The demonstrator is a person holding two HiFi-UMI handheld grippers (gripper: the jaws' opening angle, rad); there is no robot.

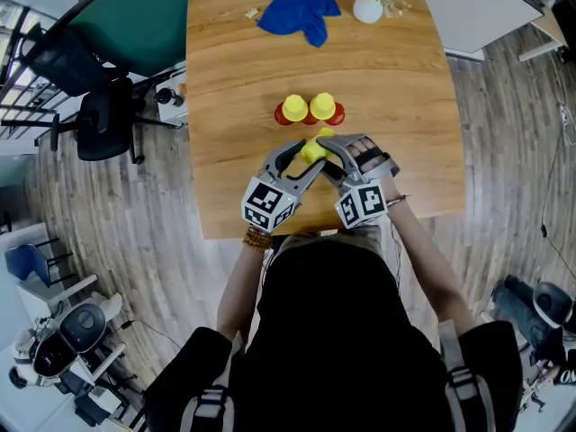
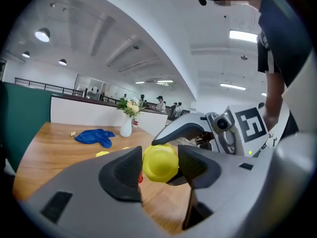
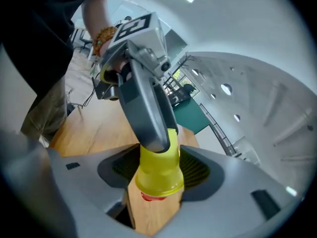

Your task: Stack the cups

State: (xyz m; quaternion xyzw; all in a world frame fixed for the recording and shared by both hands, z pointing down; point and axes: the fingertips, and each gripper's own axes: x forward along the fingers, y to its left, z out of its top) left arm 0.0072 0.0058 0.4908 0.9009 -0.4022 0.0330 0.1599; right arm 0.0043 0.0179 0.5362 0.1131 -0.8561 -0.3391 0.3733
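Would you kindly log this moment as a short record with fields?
held item: yellow plastic cup
left tongs: shut on that cup
right tongs: shut on the same cup
on wooden table: two more yellow cups, upturned, side by side
also there: blue cloth, white vase of flowers

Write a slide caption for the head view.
Over the wooden table, the left tongs and right tongs grip one yellow cup.

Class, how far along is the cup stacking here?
Done: no finished stack shows; two yellow cups stand side by side, red cups at their bases. In hand: a third yellow cup, gripped by left gripper and right gripper together. Left: stacking them all.
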